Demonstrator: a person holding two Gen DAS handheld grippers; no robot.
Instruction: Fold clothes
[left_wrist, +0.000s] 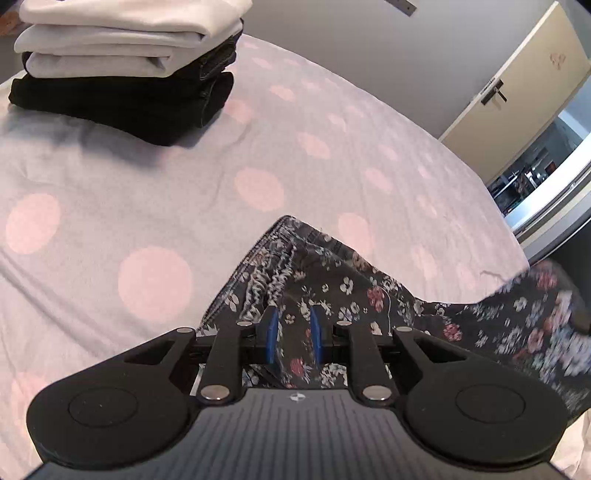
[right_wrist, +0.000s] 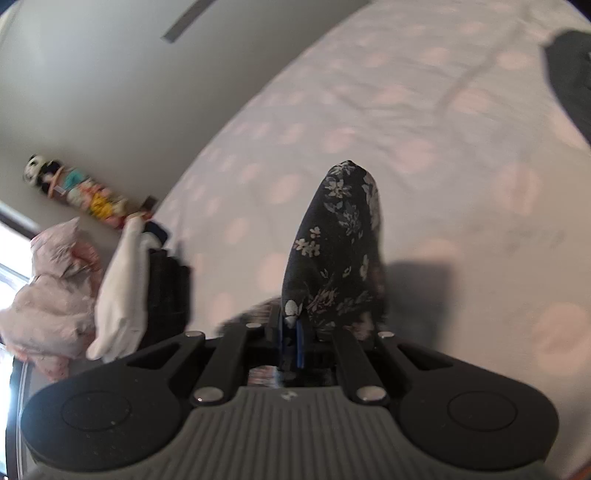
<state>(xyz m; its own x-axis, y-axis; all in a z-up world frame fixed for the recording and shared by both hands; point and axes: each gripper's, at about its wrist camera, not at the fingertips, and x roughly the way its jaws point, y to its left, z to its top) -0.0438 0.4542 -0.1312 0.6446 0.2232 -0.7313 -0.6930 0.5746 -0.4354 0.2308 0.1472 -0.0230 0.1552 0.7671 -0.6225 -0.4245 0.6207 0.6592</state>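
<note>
Holding the dark floral-print thin fabric garment above the lilac bedsheet with pink dots, I see my right gripper pinching one corner tightly. My left gripper has cloth between its blue pads, but a narrow gap shows; the thin cloth may slip there and collapse. The folded white-and-black stack is well apart.

Both wrist cameras look forward along their fingers, close above the bed, sharing the floral garment.
</note>
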